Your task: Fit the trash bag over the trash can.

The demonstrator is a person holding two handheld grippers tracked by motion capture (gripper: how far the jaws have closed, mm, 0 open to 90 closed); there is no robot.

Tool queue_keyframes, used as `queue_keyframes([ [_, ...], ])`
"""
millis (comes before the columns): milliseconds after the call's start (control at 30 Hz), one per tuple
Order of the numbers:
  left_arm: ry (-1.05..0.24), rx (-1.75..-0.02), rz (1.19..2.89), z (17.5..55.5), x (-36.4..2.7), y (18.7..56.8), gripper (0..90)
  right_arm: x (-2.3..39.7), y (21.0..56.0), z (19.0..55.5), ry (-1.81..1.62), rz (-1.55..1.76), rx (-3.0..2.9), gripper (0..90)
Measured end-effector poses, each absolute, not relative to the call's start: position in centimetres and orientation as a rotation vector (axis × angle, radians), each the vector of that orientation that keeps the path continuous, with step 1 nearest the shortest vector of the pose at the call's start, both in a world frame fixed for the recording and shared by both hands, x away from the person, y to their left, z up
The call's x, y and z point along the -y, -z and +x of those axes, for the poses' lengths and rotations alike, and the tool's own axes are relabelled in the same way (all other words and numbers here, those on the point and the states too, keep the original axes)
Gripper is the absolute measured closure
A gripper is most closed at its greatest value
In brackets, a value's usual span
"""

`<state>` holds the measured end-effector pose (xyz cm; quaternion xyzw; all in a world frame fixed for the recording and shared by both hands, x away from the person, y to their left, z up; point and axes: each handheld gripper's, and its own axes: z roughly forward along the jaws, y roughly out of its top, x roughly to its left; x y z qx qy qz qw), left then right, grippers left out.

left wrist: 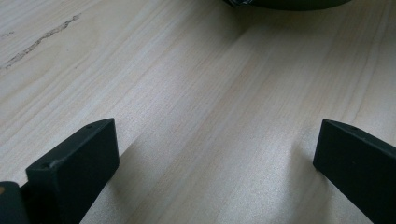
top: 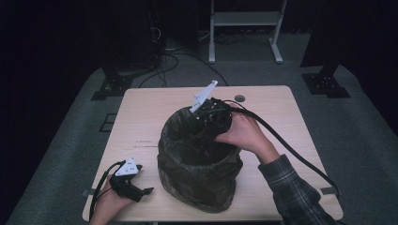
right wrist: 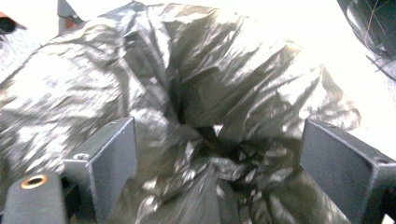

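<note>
A round bin lined with a crumpled black plastic bag [top: 197, 173] stands in the middle of the light wooden table [top: 141, 117]. My right gripper [top: 202, 131] reaches down into the bag's mouth from the far right rim, a hand around it. In the right gripper view its jaws [right wrist: 218, 128] stand wide apart, open, with bunched shiny bag film [right wrist: 210, 84] between and beyond them, not pinched. My left gripper [top: 143, 194] lies low on the table at the front left, short of the bin. It is open [left wrist: 215, 130] over bare wood, the bag's base [left wrist: 289, 3] just ahead.
The right gripper's thick black cable [top: 291, 150] trails across the table to its front right edge. A small round cap [top: 240, 98] sits in the tabletop at the back. A dark scratch [top: 141, 143] marks the wood left of the bin. A white stand [top: 246, 18] and floor cables lie beyond.
</note>
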<state>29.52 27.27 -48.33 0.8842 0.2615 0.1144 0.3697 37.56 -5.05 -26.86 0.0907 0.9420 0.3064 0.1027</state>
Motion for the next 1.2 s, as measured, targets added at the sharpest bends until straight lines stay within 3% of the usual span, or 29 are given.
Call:
queue_keyframes([
  [300,-0.292,-0.669,2.268,29.5,-27.3,48.3,0.0,1.6,29.1,39.2,-0.865,0.295,-2.834,10.4],
  [833,-0.294,-0.666,2.271,29.5,-27.3,48.3,0.0,-0.6,32.9,40.5,-0.611,0.331,-3.020,11.9],
  [1200,-0.293,-0.662,2.273,29.5,-27.3,48.3,0.0,0.4,28.9,37.5,-0.749,0.240,-2.934,11.9],
])
